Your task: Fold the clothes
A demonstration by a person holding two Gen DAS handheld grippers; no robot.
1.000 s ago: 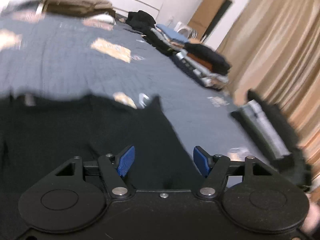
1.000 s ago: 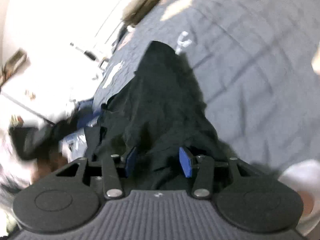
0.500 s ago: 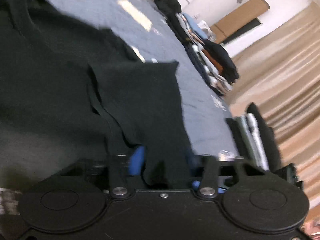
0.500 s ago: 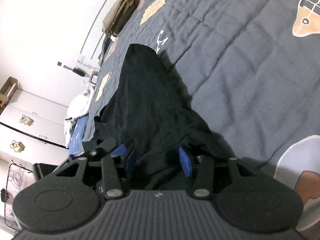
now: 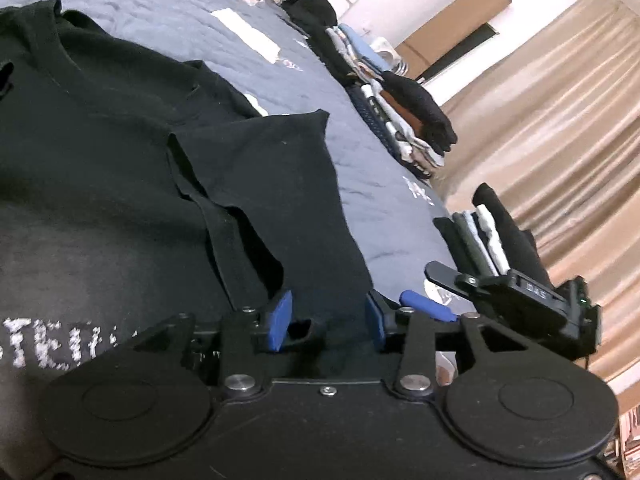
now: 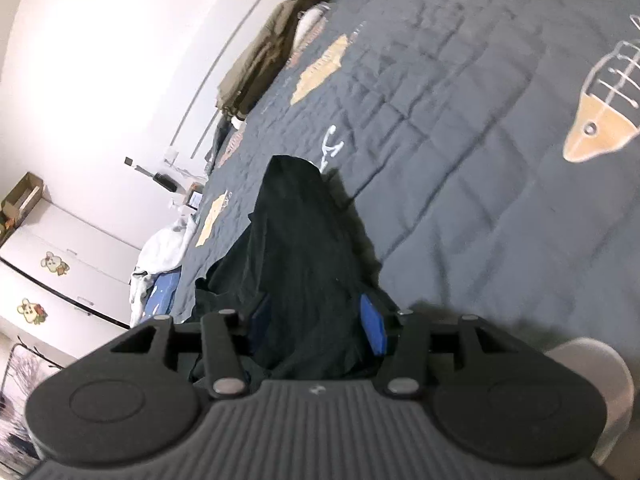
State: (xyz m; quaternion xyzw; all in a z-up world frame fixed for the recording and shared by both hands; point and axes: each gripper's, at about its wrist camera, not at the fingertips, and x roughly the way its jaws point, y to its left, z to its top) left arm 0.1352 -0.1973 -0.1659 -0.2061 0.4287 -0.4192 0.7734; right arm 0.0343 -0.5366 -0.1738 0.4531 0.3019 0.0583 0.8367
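Left wrist view | left gripper [image 5: 328, 326] has just been opening, black shirt [image 5: 120, 168] sitting loose between | right gripper [image 6: 316, 320] is pinching it | sleeve may be slipping, unfolding on bed [image 6: 480, 160].

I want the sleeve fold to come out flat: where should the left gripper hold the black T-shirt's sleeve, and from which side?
Hold the sleeve of the black T-shirt at its near hem corner, coming in low from the near side along the bed. That edge lies flat and loose toward the left gripper, whose jaws have just been opening with cloth between them.
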